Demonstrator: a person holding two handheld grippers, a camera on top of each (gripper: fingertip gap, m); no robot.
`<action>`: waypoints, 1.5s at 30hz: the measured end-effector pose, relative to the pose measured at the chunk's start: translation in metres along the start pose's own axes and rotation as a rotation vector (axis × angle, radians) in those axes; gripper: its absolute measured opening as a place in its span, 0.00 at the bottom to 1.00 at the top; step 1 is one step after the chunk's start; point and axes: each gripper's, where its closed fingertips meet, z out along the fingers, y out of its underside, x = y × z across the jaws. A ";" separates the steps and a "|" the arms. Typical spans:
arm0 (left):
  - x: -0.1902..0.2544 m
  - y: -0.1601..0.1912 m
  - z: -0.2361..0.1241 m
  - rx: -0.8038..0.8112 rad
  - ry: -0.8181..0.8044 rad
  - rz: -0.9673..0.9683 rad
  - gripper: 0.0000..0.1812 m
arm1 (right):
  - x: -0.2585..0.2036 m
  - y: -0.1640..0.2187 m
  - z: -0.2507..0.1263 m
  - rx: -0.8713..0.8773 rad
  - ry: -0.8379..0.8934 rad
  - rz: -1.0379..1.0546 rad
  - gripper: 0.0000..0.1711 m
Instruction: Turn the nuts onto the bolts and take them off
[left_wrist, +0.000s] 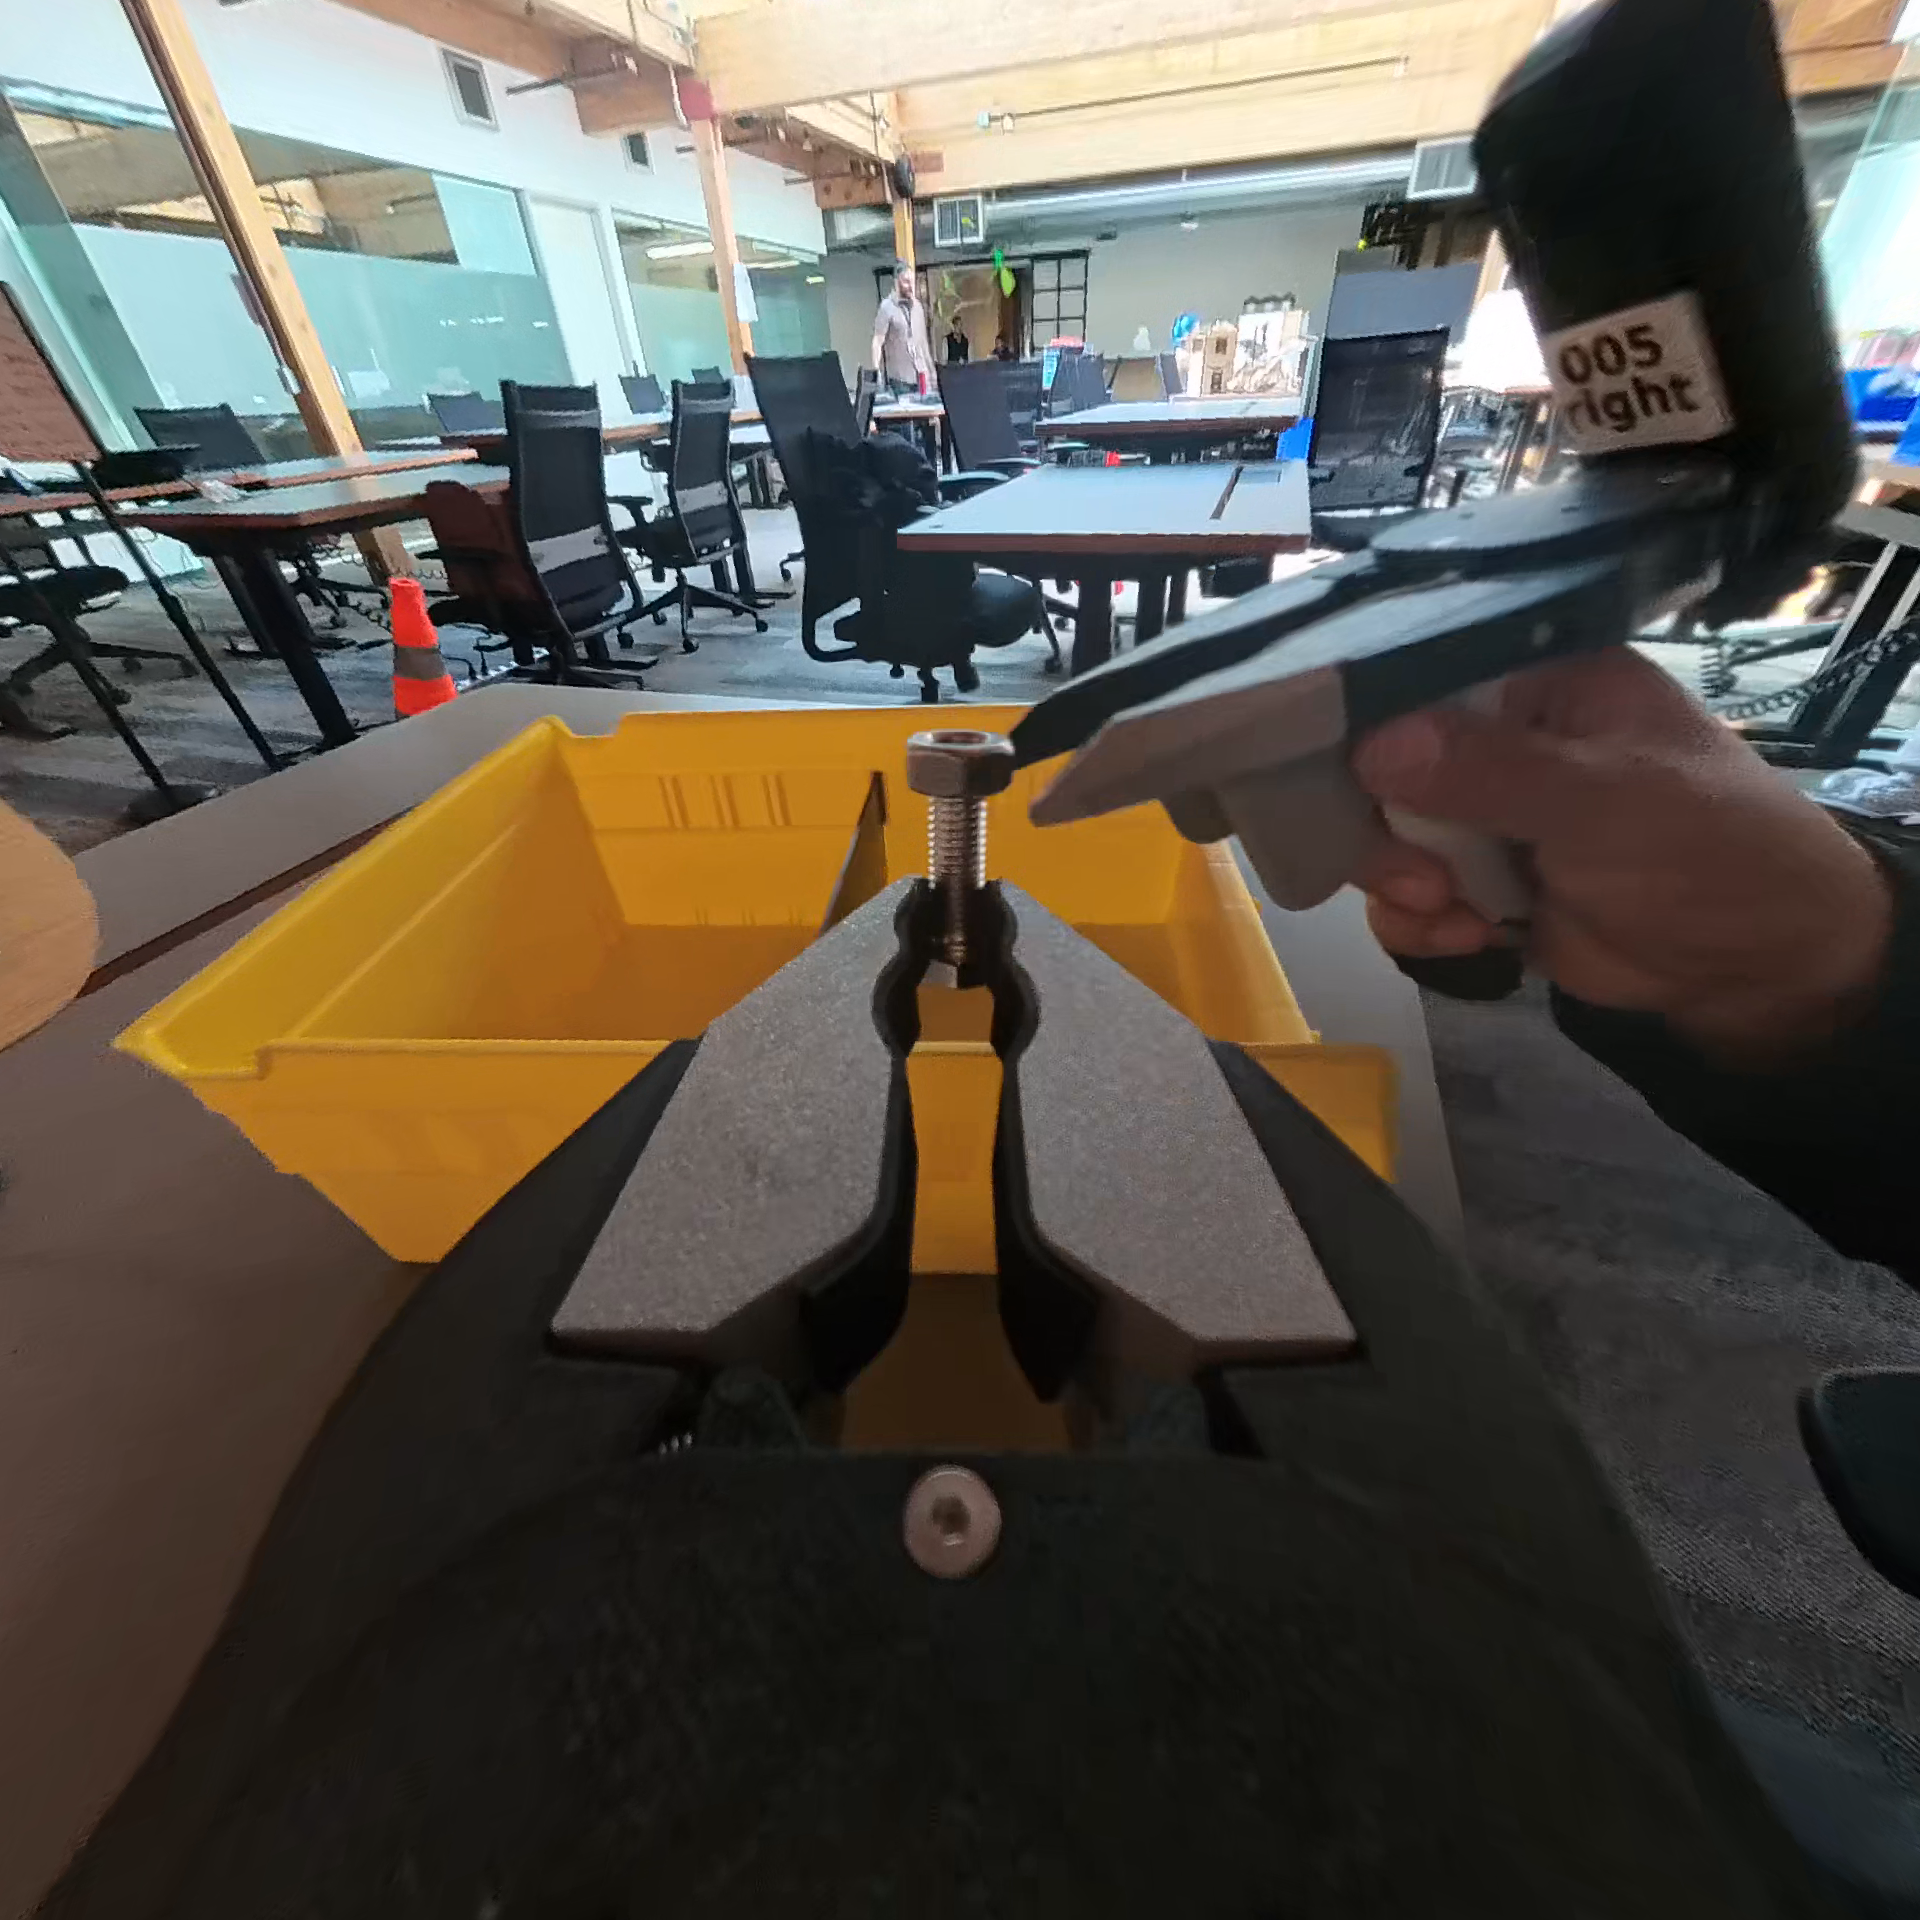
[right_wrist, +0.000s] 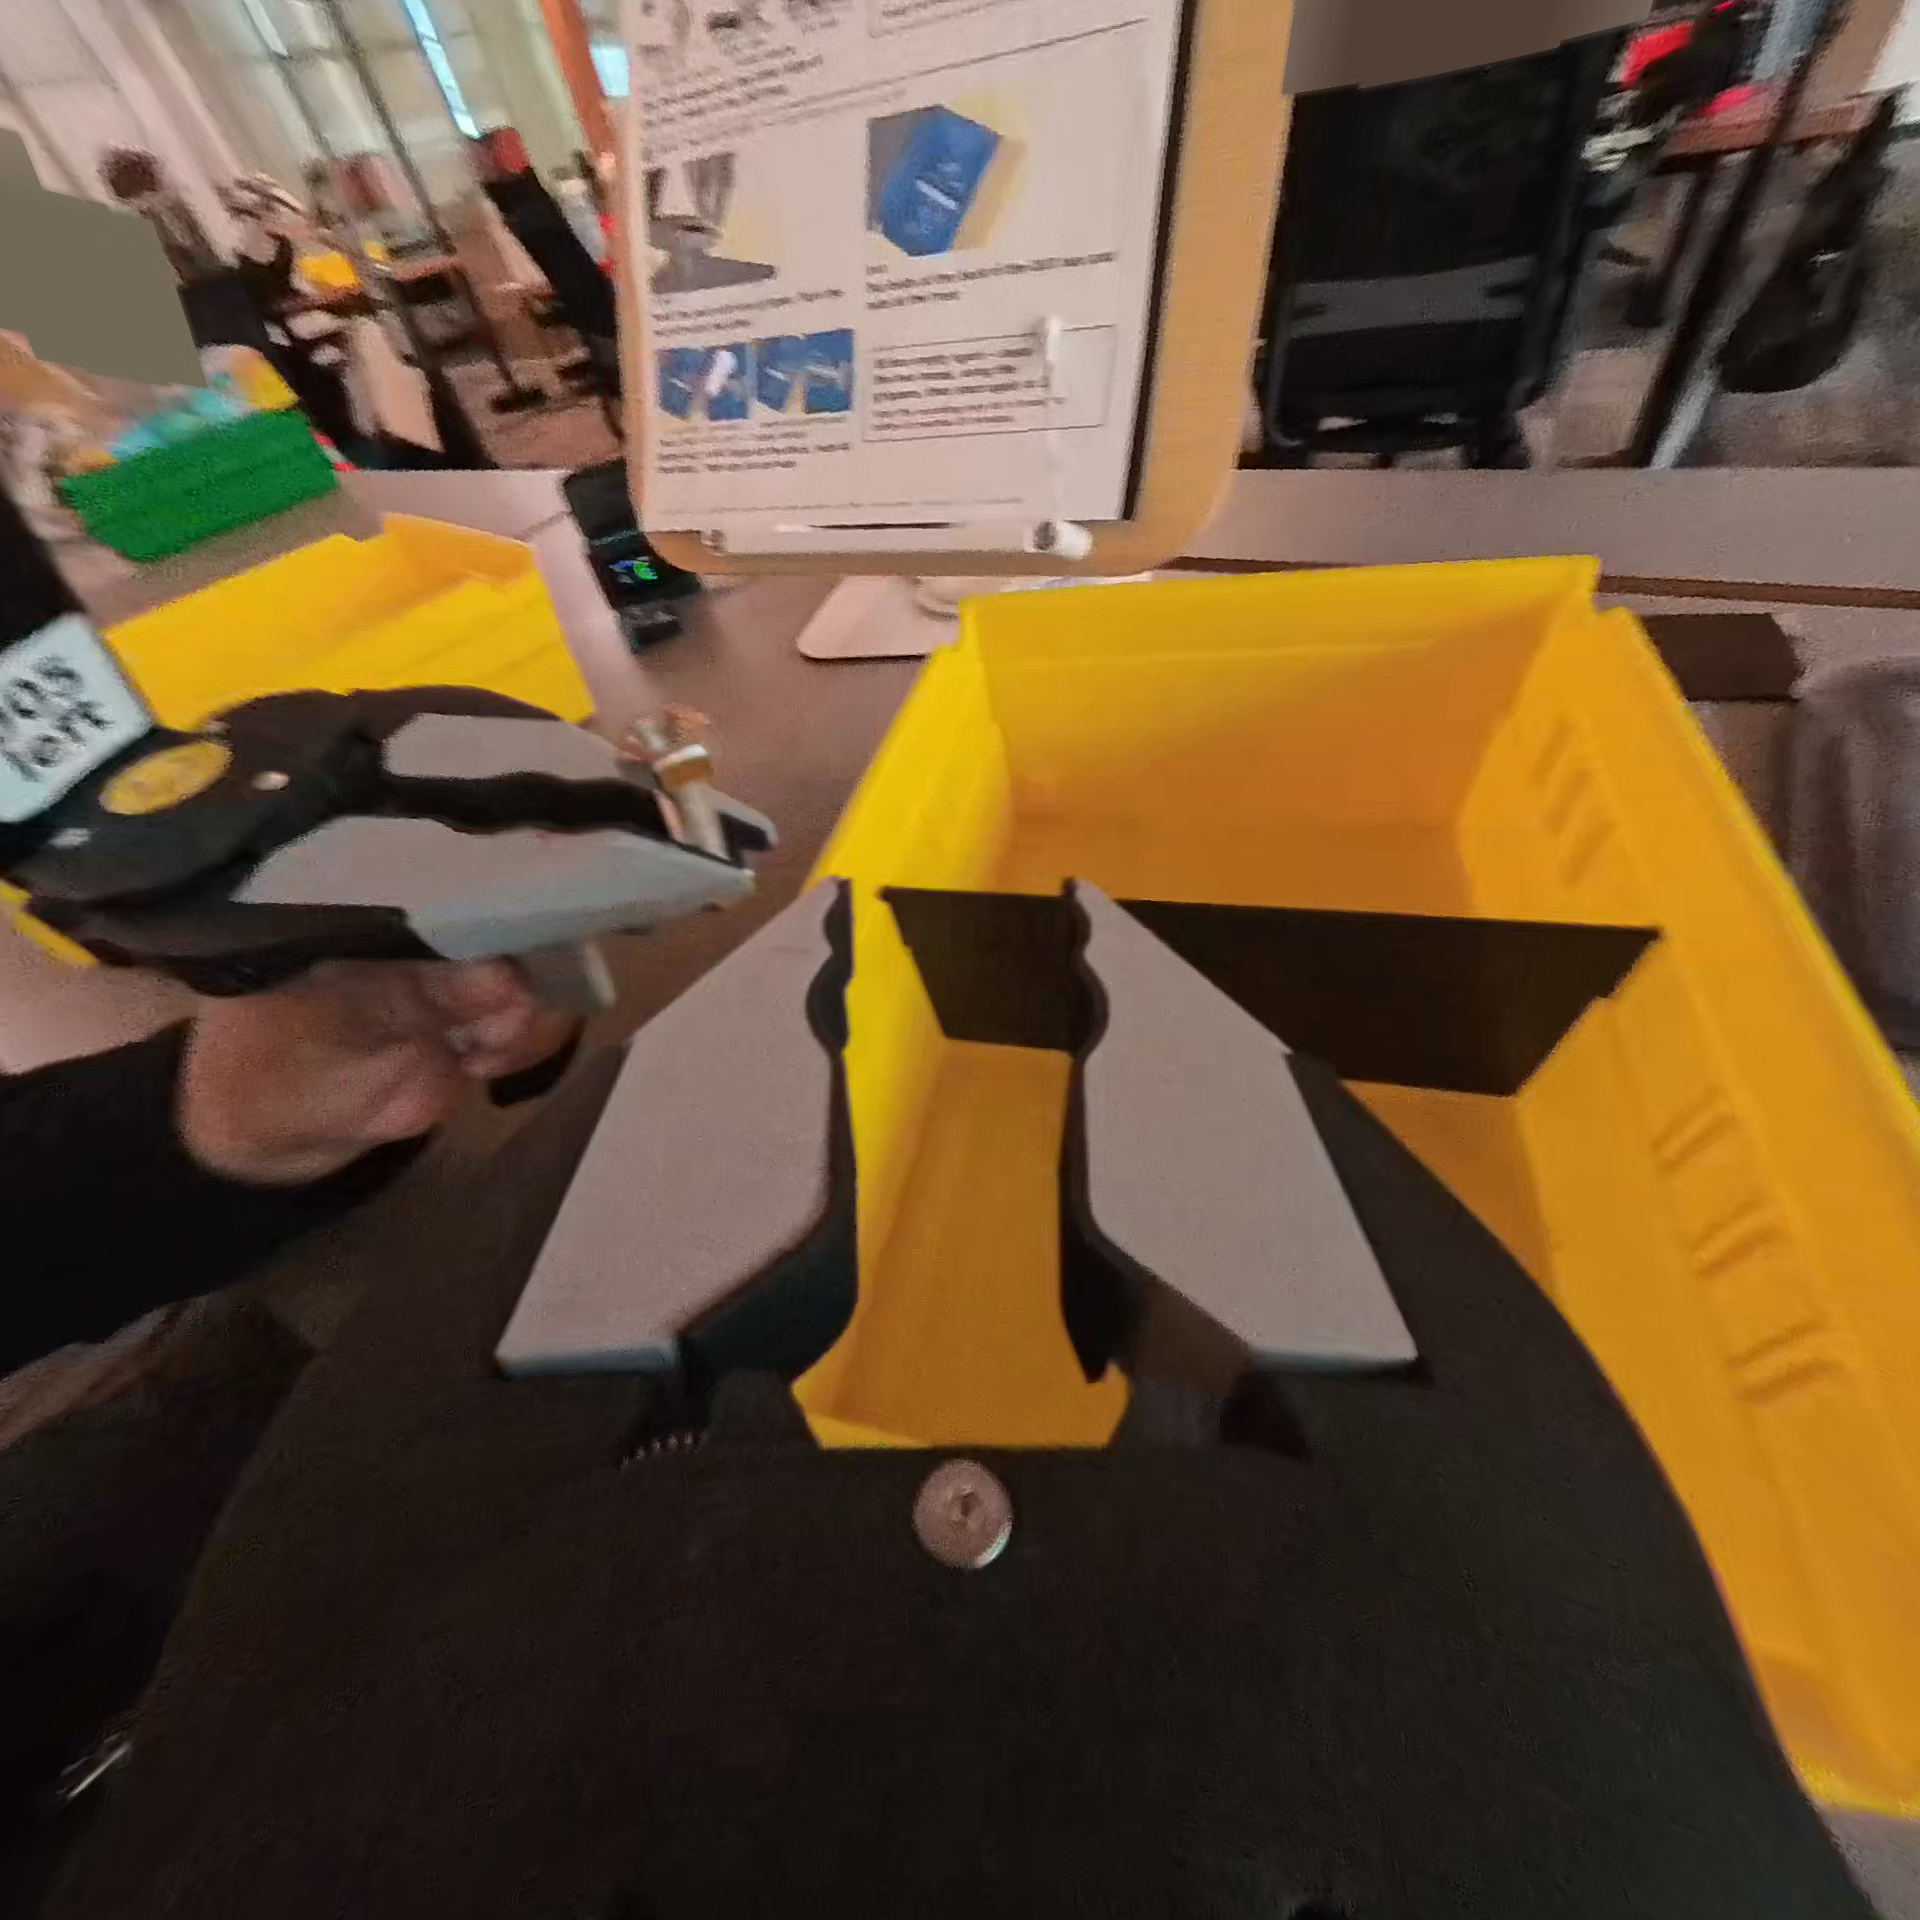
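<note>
Two grippers share the work over a yellow bin (left_wrist: 436, 997), and I take the left wrist view first. My left gripper (left_wrist: 954, 935) is clamped on the lower shank of a steel bolt (left_wrist: 954, 862), which stands upright with its threads rising toward twelve o'clock. A hex nut (left_wrist: 958, 761) sits at the very top of the threads. From about two o'clock the right gripper (left_wrist: 1023, 774) reaches in, held by a hand (left_wrist: 1600, 831); its upper fingertip touches the nut's right edge, the lower one just below and beside it. Its jaws stand apart there, not closed around the nut. An orange cone (left_wrist: 419, 649) stands on the floor at ten o'clock.

In the right wrist view, which is blurred, my right gripper (right_wrist: 961, 914) has its jaws moderately spread with nothing between them, hovering over the yellow bin (right_wrist: 1714, 1039) and its black divider (right_wrist: 1382, 997). At ten o'clock the left gripper (right_wrist: 727, 831) pinches the bolt (right_wrist: 698, 805), tilted, with the nut (right_wrist: 681, 767) near its upper end. A second yellow bin (right_wrist: 343, 613) lies beyond it, and an instruction sheet on a stand (right_wrist: 894, 260) sits at twelve o'clock.
</note>
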 end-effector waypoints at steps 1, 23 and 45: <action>-0.001 -0.001 -0.001 0.004 0.000 0.000 0.03 | -0.002 0.000 -0.002 0.003 0.002 -0.016 0.25; 0.009 0.000 -0.003 0.011 0.030 0.027 0.03 | -0.035 -0.019 0.012 0.047 -0.143 -0.053 0.31; 0.001 0.004 0.020 0.000 0.048 -0.023 0.03 | -0.018 -0.012 0.003 0.065 -0.250 0.010 0.22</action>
